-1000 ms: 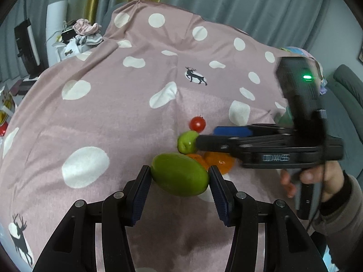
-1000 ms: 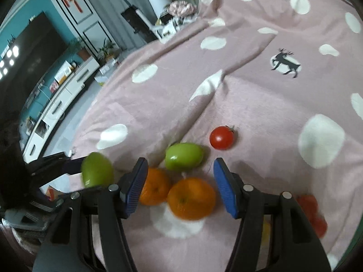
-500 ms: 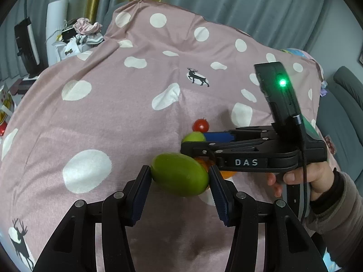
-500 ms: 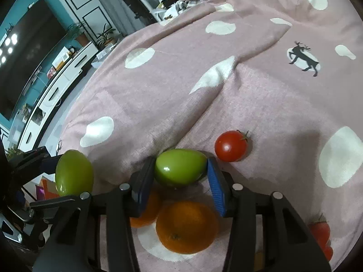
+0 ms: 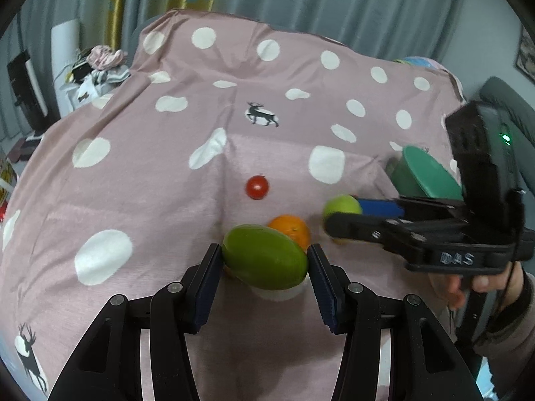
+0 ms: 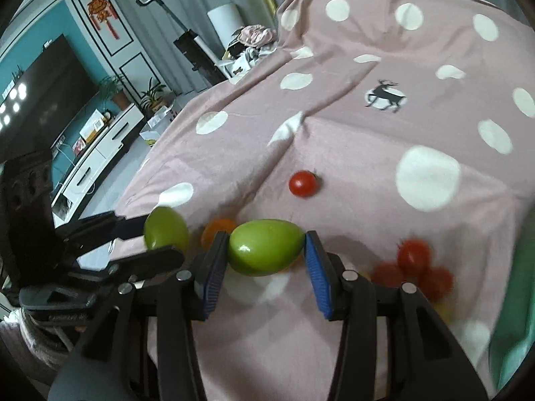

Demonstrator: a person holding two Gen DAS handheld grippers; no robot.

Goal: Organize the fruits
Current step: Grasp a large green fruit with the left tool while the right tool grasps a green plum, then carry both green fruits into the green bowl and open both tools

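The right gripper (image 6: 265, 260) had lifted its green fruit (image 6: 265, 251) rightward toward the green bowl (image 5: 424, 175); the left gripper (image 5: 264, 267) gripped another green fruit (image 5: 264, 258) crosswise.

the letters "das" stand in pale print on the side of the right tool (image 5: 347, 215).
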